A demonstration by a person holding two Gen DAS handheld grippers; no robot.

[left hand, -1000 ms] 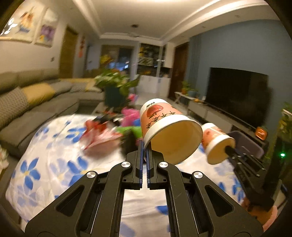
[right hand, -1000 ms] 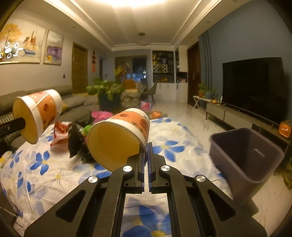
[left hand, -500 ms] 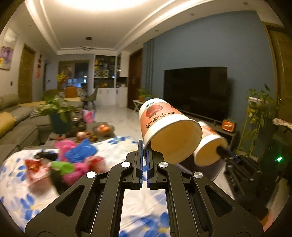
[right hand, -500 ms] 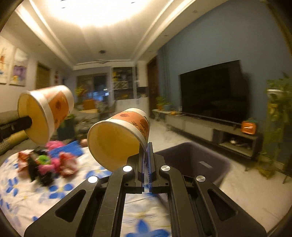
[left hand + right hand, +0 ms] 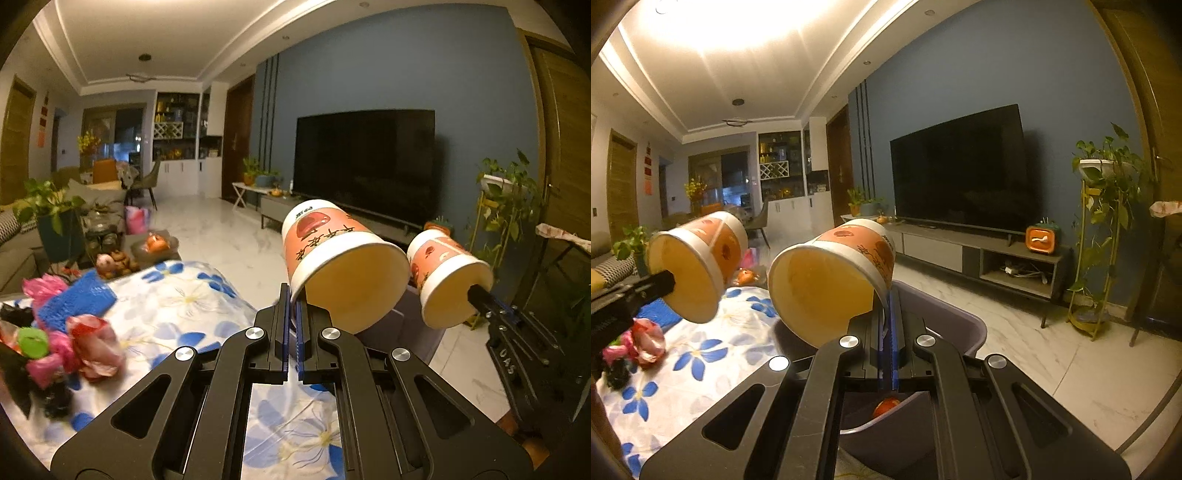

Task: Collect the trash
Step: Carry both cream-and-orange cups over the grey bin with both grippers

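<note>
Each tongs grips a paper cup by its rim: left tongs [image 5: 293, 314] hold one cup [image 5: 343, 266], right tongs [image 5: 888, 321] another cup [image 5: 834, 280], over the grey bin [image 5: 960, 325] at the worktop's [image 5: 701, 354] three o'clock edge.

Blue wall [image 5: 960, 66], black TV [image 5: 960, 170], marble floor [image 5: 1052, 350], lit ceiling [image 5: 720, 44], grey TV cabinet [image 5: 971, 254]

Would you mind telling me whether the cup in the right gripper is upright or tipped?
Tipped. The cup lies on its side, mouth facing the camera, apparently empty, rim pinched by the right gripper.
</note>
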